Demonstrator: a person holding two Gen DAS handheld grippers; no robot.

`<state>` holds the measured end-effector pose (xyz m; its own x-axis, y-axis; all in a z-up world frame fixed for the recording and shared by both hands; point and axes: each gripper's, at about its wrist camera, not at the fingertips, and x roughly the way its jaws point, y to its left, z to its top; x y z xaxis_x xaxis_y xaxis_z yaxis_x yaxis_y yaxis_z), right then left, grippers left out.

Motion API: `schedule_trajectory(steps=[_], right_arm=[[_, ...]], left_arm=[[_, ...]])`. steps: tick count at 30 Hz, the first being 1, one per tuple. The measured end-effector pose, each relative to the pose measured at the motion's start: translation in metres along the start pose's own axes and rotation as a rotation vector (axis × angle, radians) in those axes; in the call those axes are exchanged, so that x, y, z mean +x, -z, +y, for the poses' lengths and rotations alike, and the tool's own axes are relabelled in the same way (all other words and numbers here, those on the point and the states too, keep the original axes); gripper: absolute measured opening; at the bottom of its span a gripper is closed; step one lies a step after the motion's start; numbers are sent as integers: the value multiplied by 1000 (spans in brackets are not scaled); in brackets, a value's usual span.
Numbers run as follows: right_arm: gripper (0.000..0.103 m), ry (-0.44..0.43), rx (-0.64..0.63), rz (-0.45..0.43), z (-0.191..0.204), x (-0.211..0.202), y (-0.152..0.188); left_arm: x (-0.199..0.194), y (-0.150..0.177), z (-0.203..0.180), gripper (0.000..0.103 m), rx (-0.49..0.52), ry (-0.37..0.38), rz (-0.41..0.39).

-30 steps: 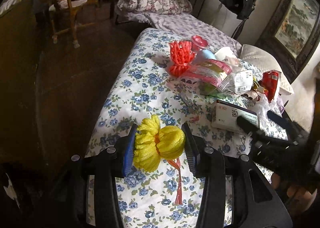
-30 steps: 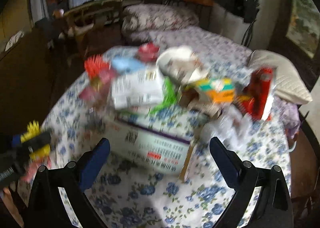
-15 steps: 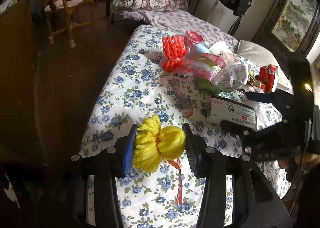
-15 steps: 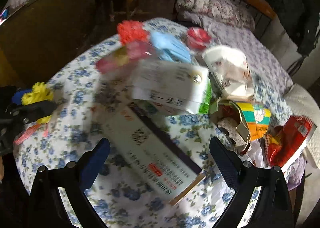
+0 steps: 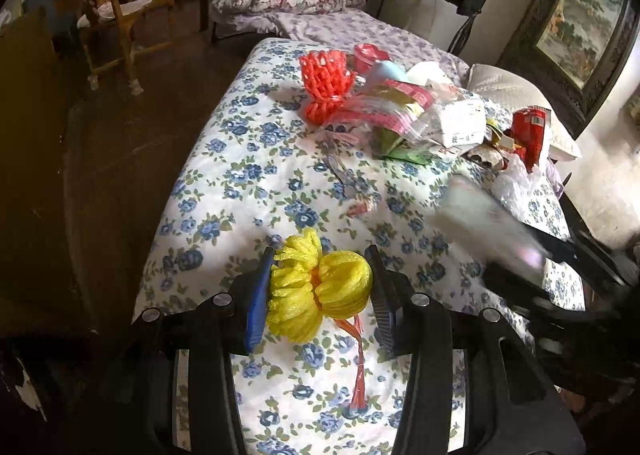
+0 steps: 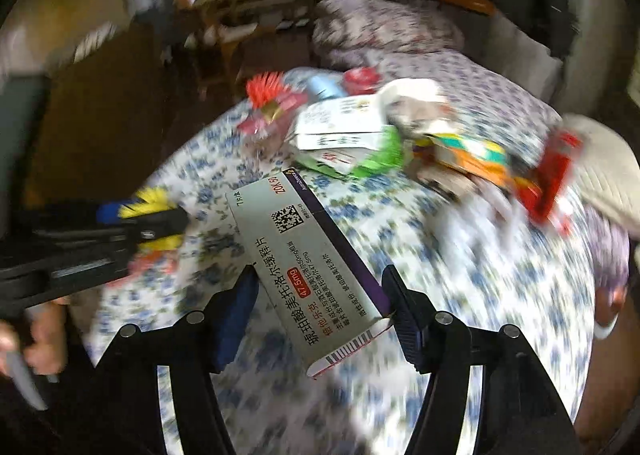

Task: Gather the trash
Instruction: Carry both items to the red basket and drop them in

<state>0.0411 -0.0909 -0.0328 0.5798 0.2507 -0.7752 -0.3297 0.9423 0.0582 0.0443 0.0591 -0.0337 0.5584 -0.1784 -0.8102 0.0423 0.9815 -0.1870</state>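
My left gripper [image 5: 320, 295] is shut on a yellow foam fruit net [image 5: 316, 287] and holds it above the near end of the flowered table [image 5: 240, 159]. My right gripper [image 6: 320, 311] is shut on a white and purple medicine box [image 6: 308, 263] and holds it lifted off the cloth; the box is a white blur in the left wrist view [image 5: 488, 227]. The left gripper with the yellow net shows at the left of the right wrist view [image 6: 152, 219].
A trash pile sits at the table's far end: a red foam net [image 5: 326, 83], plastic bags and wrappers [image 5: 404, 115], a white carton [image 5: 460, 123], a red packet [image 5: 530, 131]. An orange ribbon [image 5: 358, 371] lies on the cloth. A wooden chair [image 5: 116, 31] stands far left.
My right gripper closed on the medicine box and lifted it off the table, swinging fast. My left gripper kept its hold on the yellow net and shifted only slightly.
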Motion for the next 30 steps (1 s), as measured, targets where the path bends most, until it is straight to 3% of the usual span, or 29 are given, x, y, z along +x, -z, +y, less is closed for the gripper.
schedule_trajectory(steps=[10, 16, 19, 22, 26, 30], right_arm=[[63, 151, 204, -91, -63, -94, 80], [63, 250, 361, -122, -124, -133, 137], [63, 295, 446, -148, -151, -155, 178], [63, 352, 522, -165, -175, -165, 214], [63, 384, 677, -181, -207, -168, 259], [63, 477, 800, -174, -236, -165, 303]], left_arm=[[-1, 19, -37, 46, 101, 46, 10], [-13, 41, -82, 44, 250, 97, -29], [-23, 56, -118, 44, 371, 79, -75], [-31, 66, -151, 44, 482, 115, -90], [-38, 81, -220, 44, 658, 199, -82], [-33, 95, -288, 44, 787, 296, -29]])
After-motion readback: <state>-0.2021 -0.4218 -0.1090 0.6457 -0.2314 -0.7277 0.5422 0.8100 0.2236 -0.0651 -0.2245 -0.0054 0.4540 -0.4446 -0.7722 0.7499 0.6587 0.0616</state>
